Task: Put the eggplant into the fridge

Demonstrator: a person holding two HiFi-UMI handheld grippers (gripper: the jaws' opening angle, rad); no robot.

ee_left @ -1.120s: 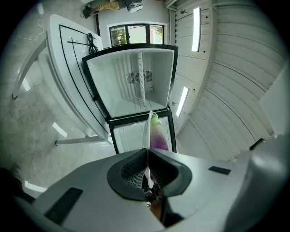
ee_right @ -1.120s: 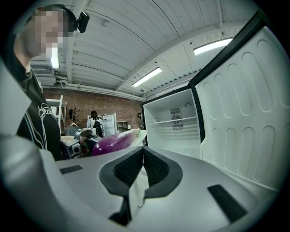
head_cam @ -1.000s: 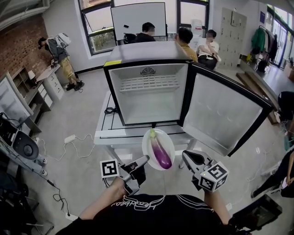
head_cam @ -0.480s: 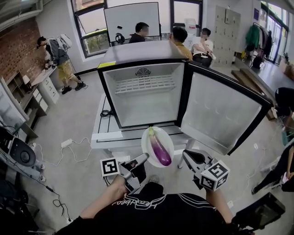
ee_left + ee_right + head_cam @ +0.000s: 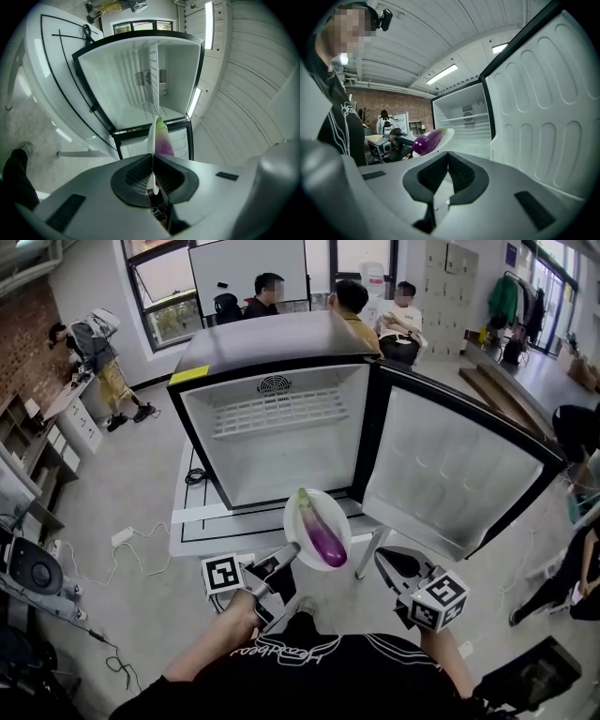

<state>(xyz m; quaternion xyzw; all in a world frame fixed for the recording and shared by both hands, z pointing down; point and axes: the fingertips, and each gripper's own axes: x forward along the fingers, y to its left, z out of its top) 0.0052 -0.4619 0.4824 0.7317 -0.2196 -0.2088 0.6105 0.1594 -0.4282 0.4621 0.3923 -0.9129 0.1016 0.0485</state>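
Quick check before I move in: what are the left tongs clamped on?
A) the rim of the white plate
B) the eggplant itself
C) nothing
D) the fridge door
A: the left tongs pinch the edge of the white plate, with the eggplant lying loose on it.

Left tool level, jaws pinched shut; right tool tipped slightly down, jaws together.

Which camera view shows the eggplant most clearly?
The head view: the eggplant lies whole on the white plate held by the left gripper. The left gripper view shows it partly hidden behind the plate's edge; the right gripper view shows it from the side, small.
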